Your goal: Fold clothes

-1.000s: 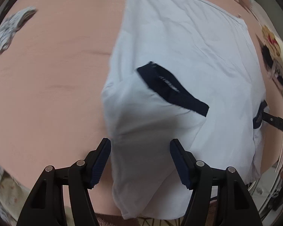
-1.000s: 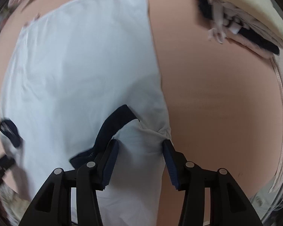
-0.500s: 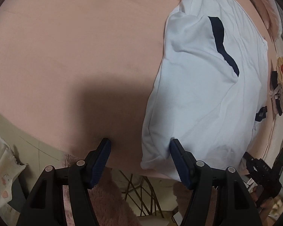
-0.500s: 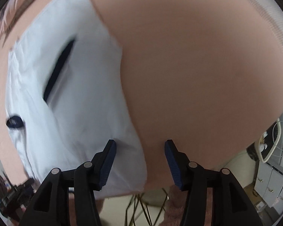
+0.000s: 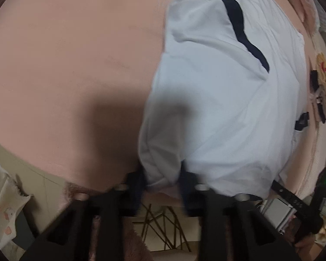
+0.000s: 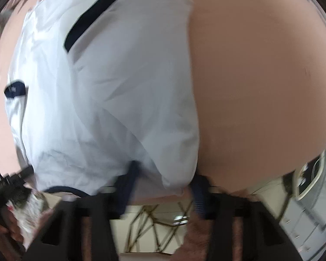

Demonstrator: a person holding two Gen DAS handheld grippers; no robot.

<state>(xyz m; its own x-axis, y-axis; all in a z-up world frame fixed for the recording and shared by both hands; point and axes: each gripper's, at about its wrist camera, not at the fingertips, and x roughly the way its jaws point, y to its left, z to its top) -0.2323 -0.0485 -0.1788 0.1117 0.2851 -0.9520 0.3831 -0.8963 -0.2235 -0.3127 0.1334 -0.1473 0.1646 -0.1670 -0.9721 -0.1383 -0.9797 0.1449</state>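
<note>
Now at the near edge of the pink bed cover [image 5: 71, 69]. White shirt [image 5: 217, 100] with navy trim lies flat on it, both sleeves already turned in, its near end hanging at that edge. My left gripper [image 5: 163, 187] is closing on the shirt's near-left corner, cloth bunched between the pads. My right gripper [image 6: 163, 187] is closing too, the near-right corner sitting between its jaws; frames are blurred, so a firm pinch there is unconfirmed. Step in hand, I judge: grasping the near end. Next: lift both corners level and carry them toward the far edge.
</note>
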